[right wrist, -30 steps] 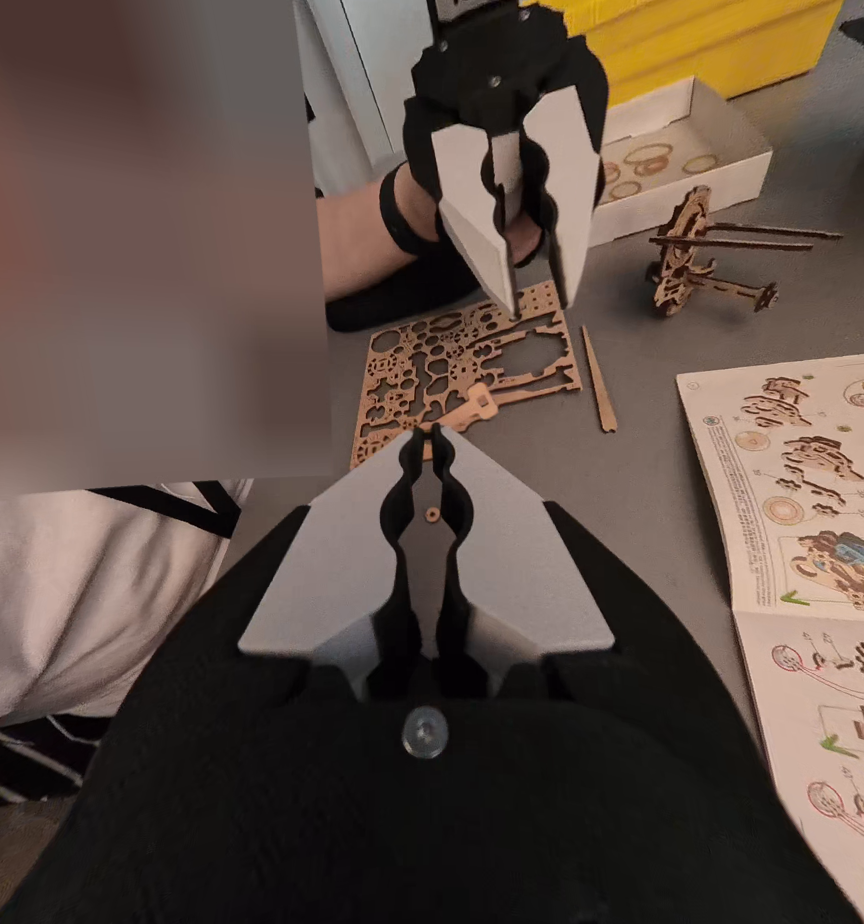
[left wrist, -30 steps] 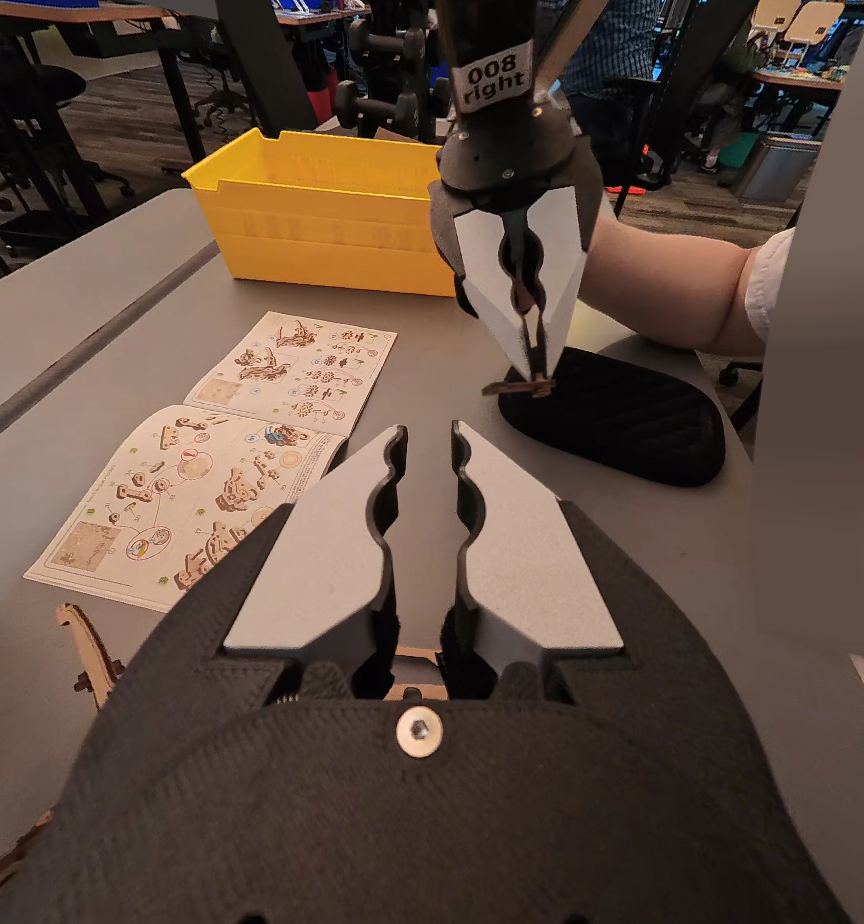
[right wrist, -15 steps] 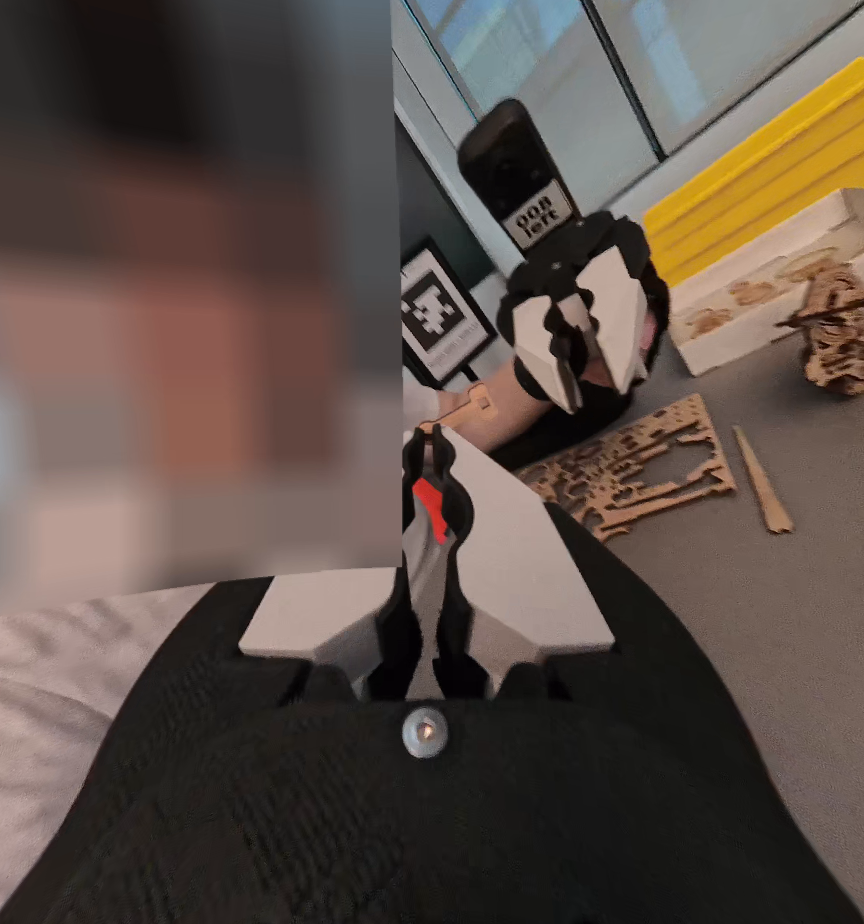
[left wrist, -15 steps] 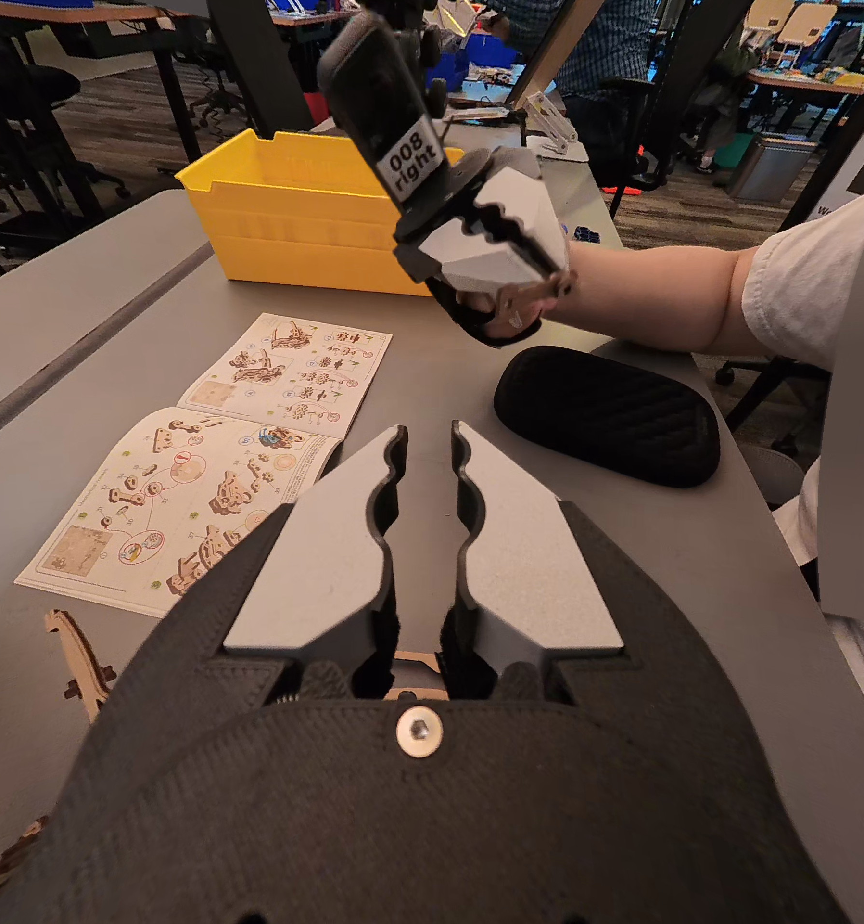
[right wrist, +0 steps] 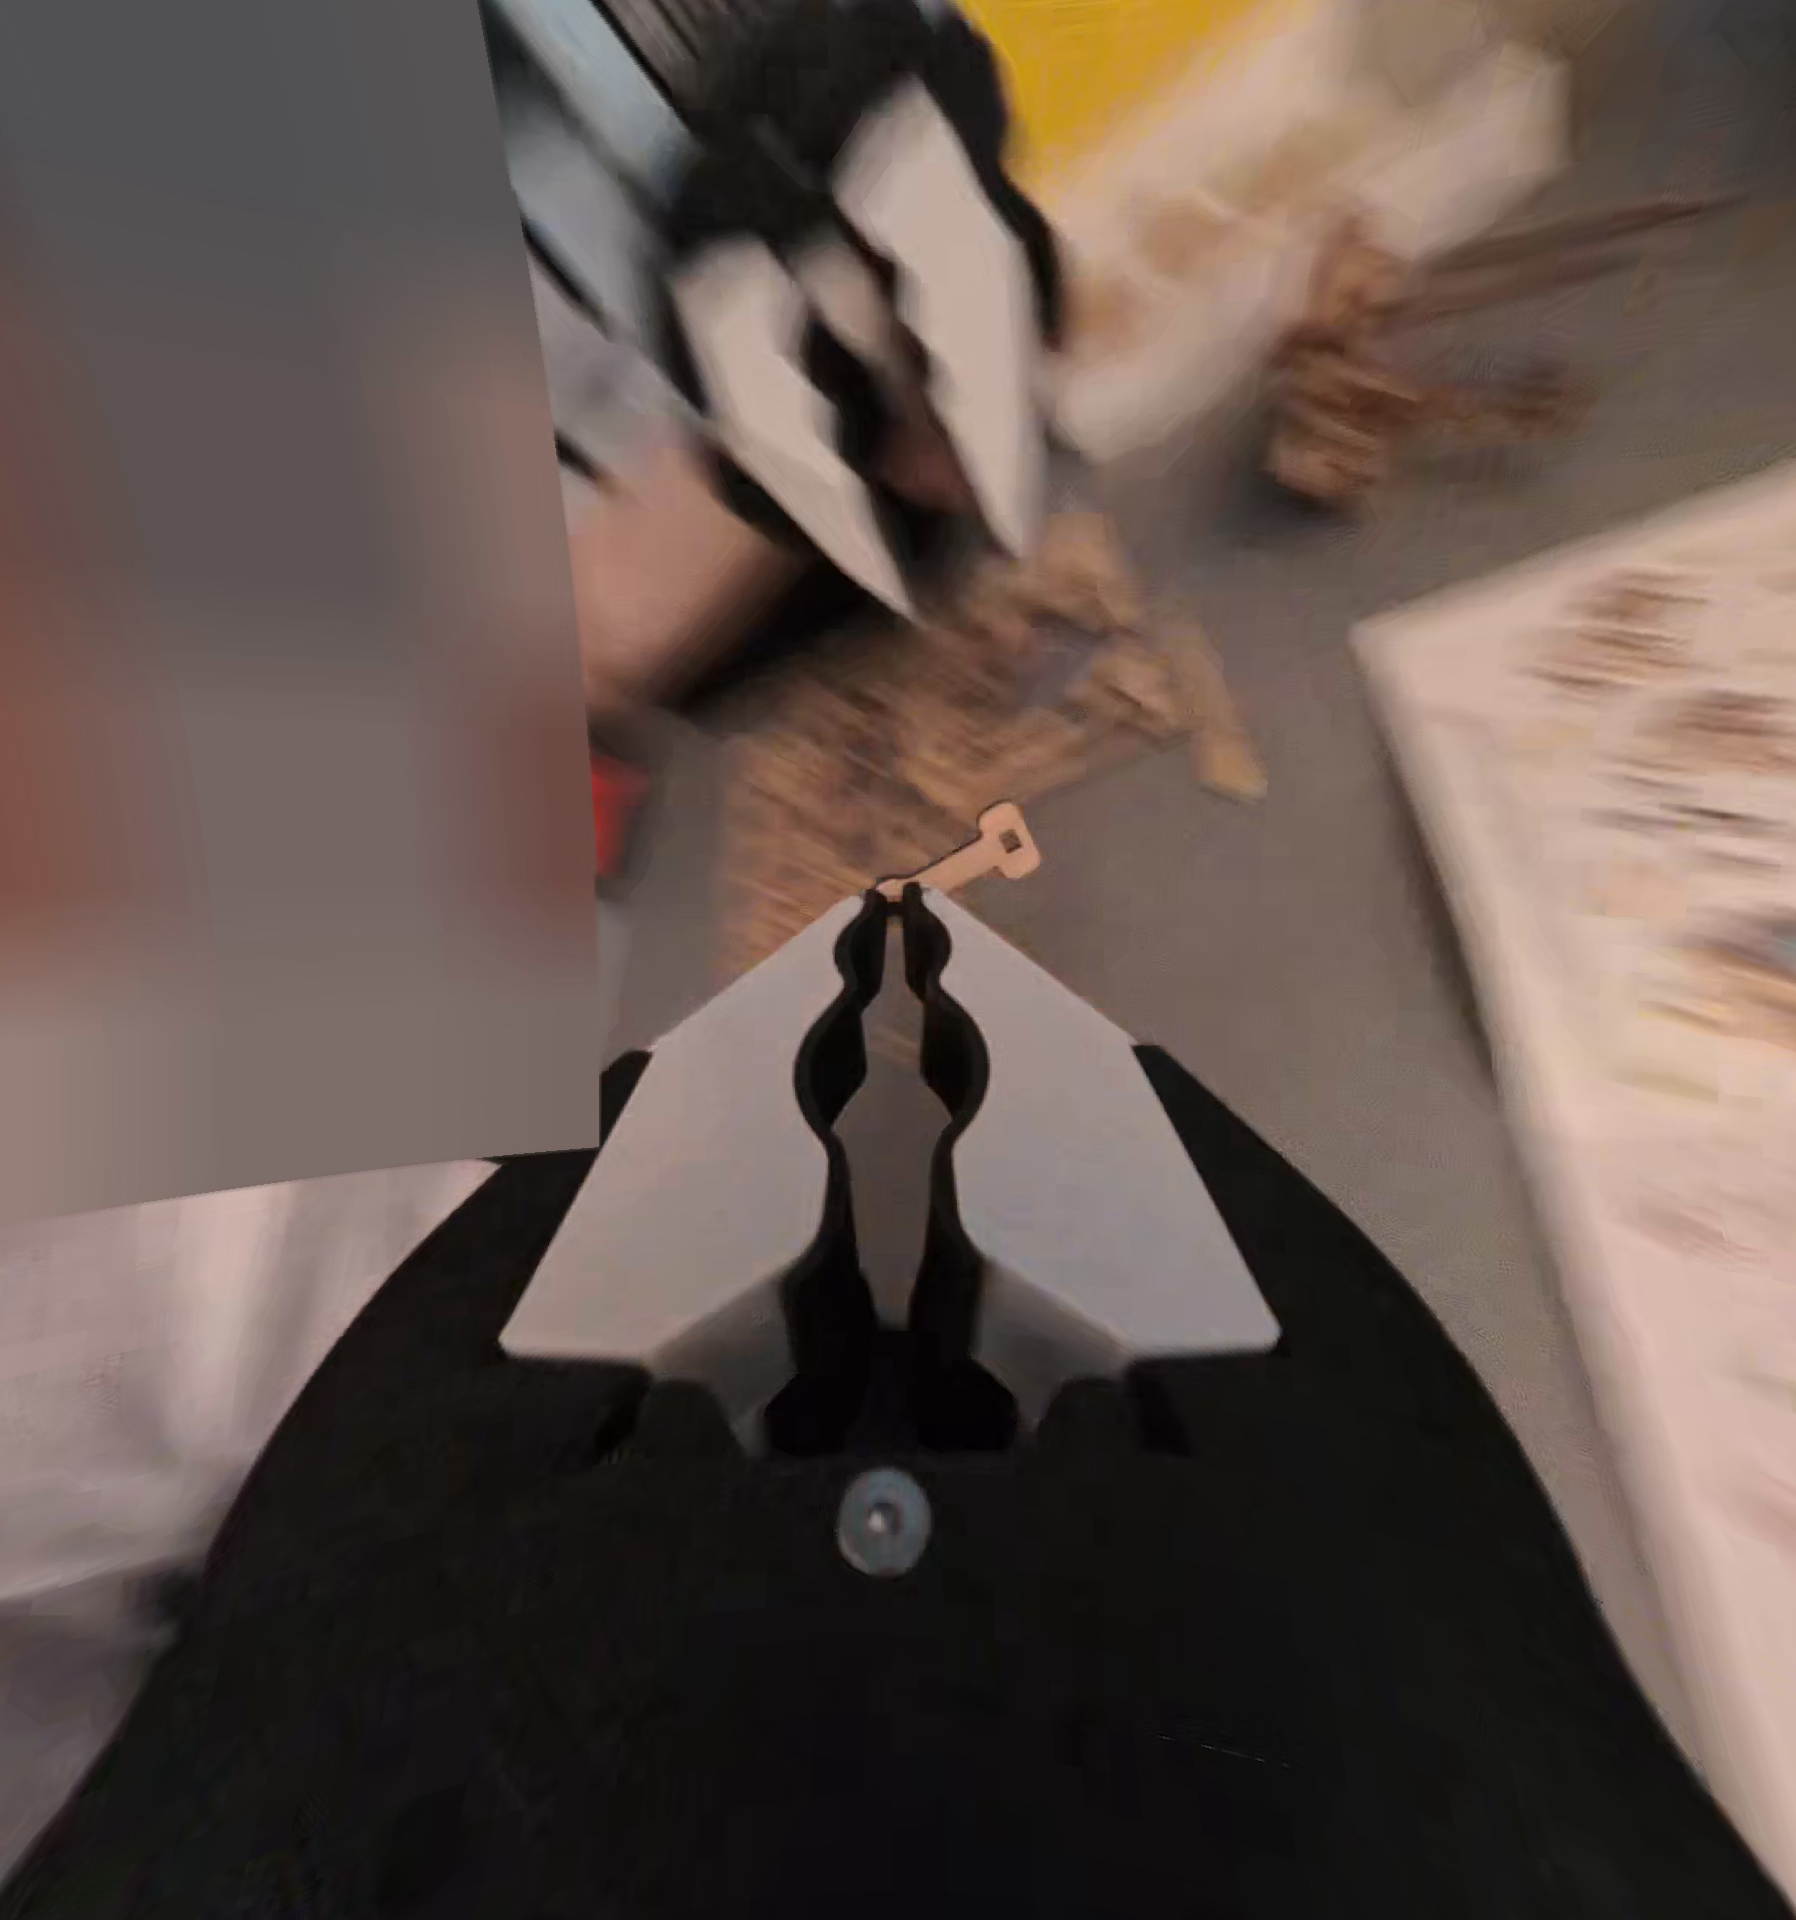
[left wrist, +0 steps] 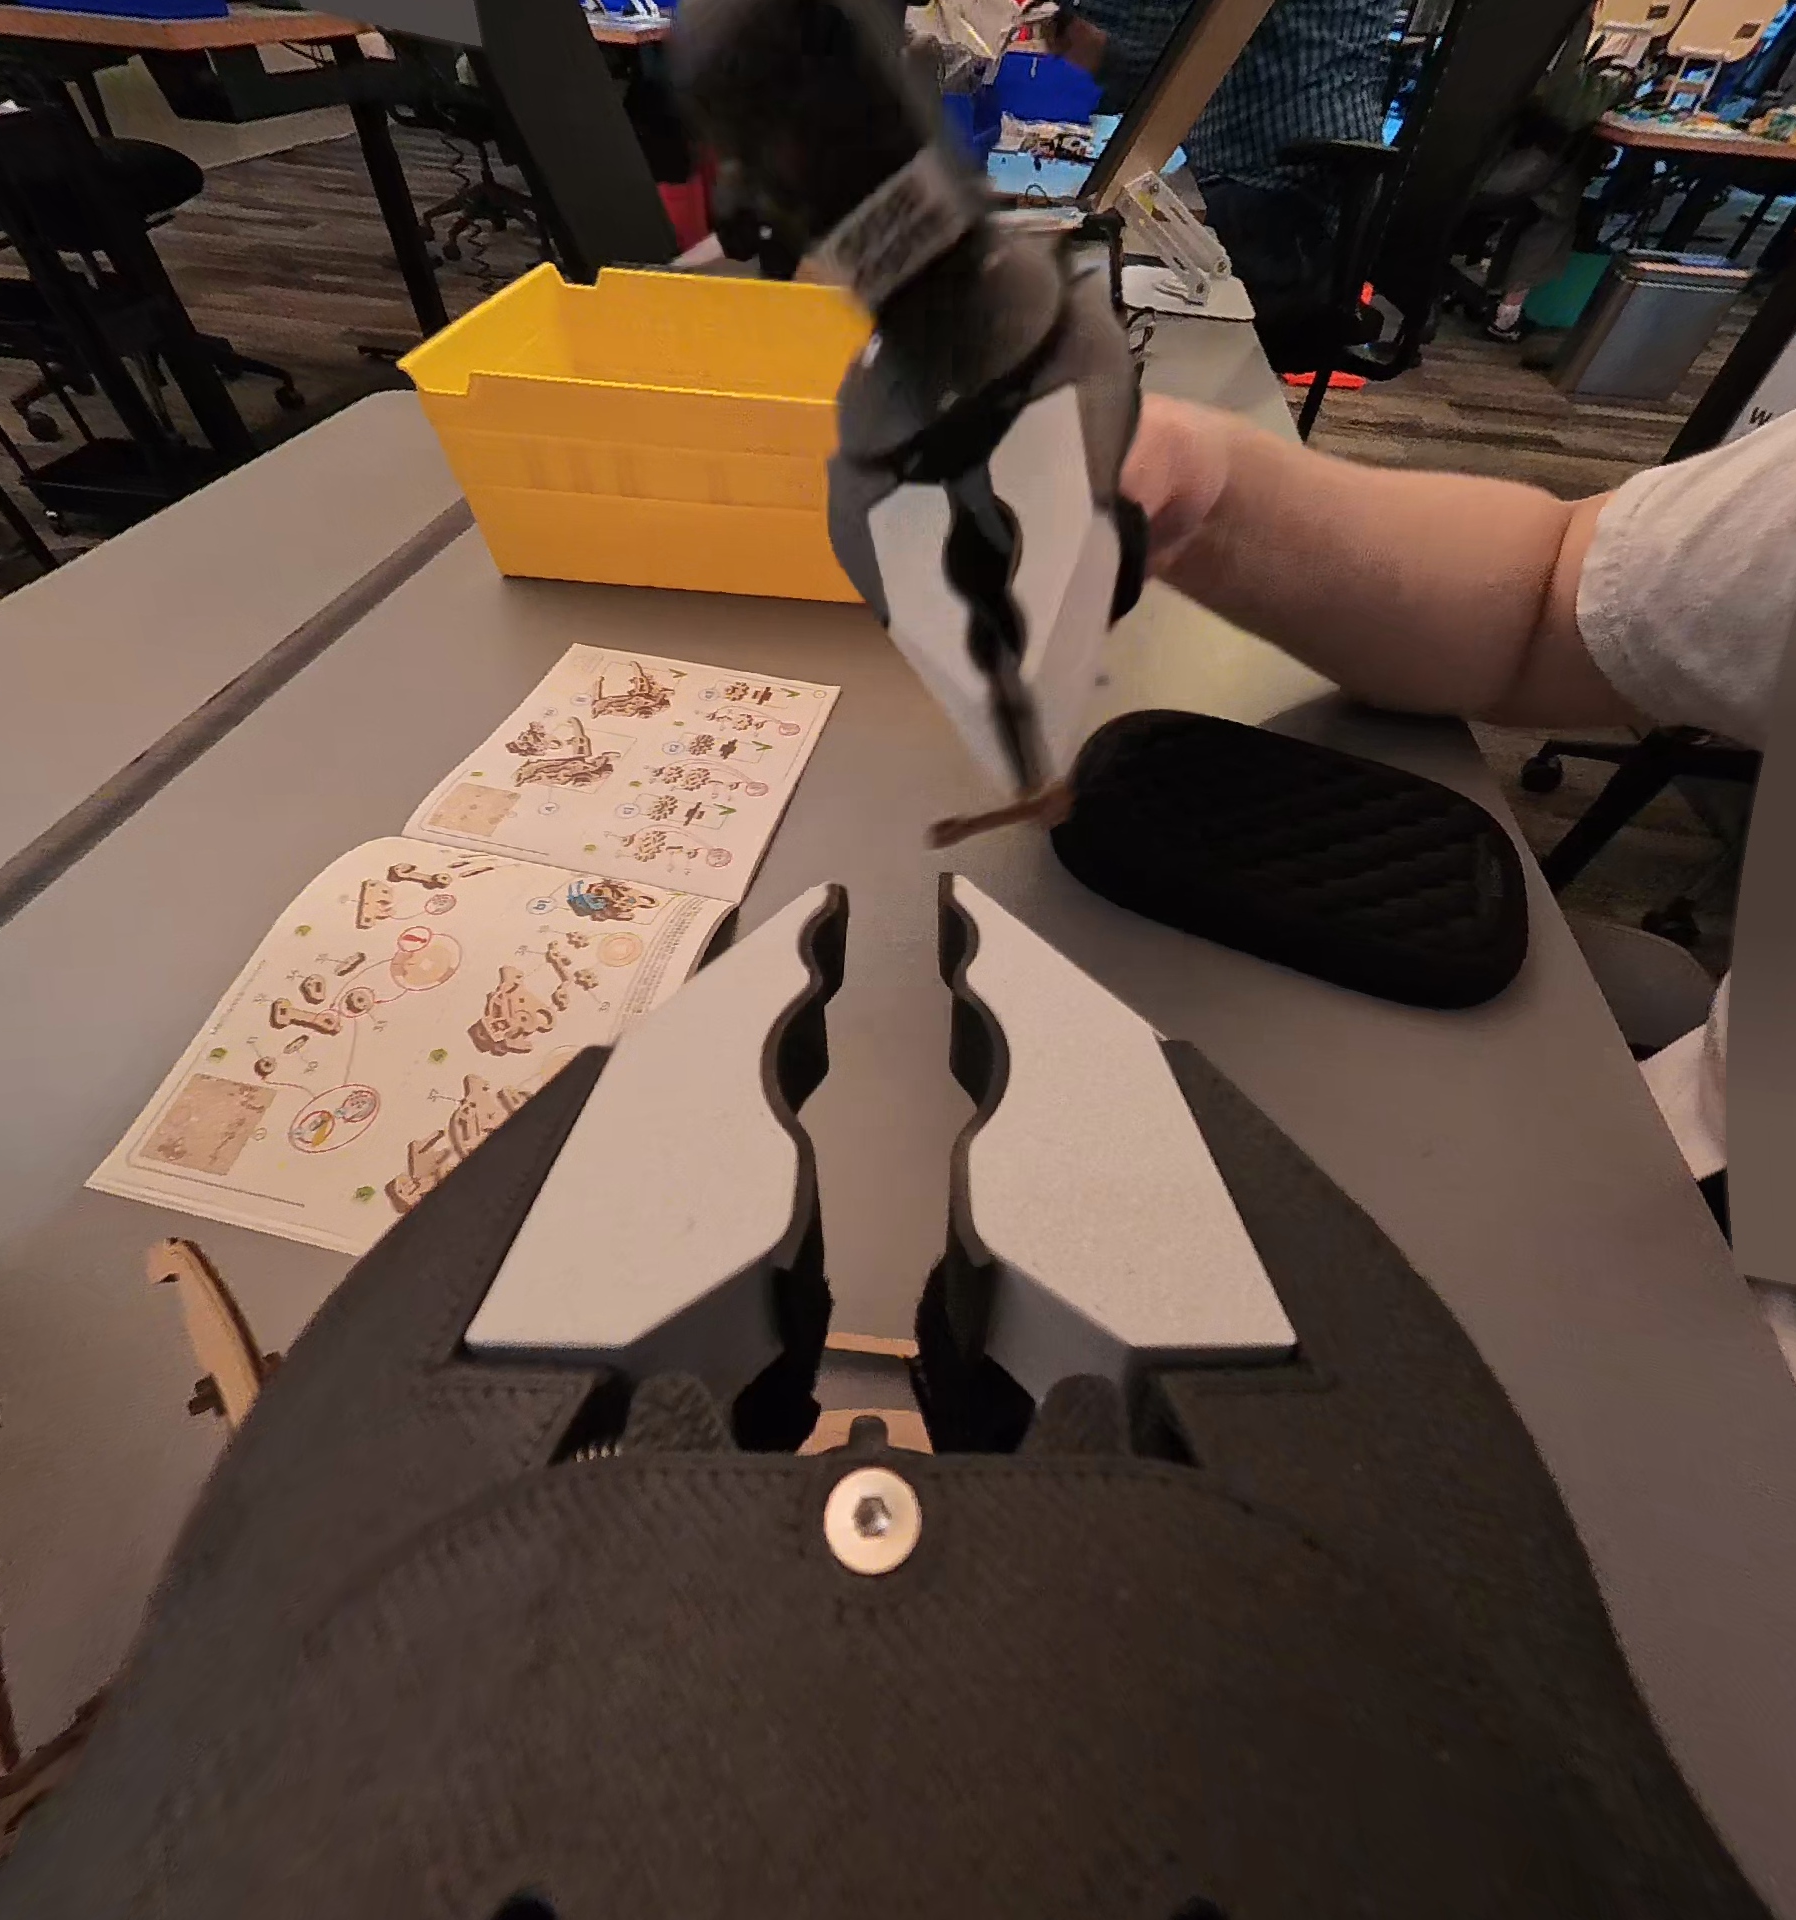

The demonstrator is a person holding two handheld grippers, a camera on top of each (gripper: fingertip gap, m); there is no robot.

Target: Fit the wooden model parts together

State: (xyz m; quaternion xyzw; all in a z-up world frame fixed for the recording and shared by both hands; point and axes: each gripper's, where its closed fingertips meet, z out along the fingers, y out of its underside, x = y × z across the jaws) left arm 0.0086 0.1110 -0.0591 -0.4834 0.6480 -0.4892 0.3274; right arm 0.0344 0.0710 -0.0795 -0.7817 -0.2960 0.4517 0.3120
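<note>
Grey table (left wrist: 198, 644): instruction booklet (left wrist: 478, 935) open, wooden parts sheet (right wrist: 935, 717) blurred beyond. Left gripper (left wrist: 892, 904) fingers apart, empty. Right gripper (right wrist: 894, 899) tips clamped on small wooden part (right wrist: 987, 854), airborne. Advice: slow down, keep the pinch firm, square its slotted end before mating.

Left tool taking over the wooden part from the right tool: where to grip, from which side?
Probably the wooden part by its free square head: the right tool pinches only the narrow tail, so the head juts clear past the tips. Bring the open left tool in from that end, pads on the flat faces.
</note>
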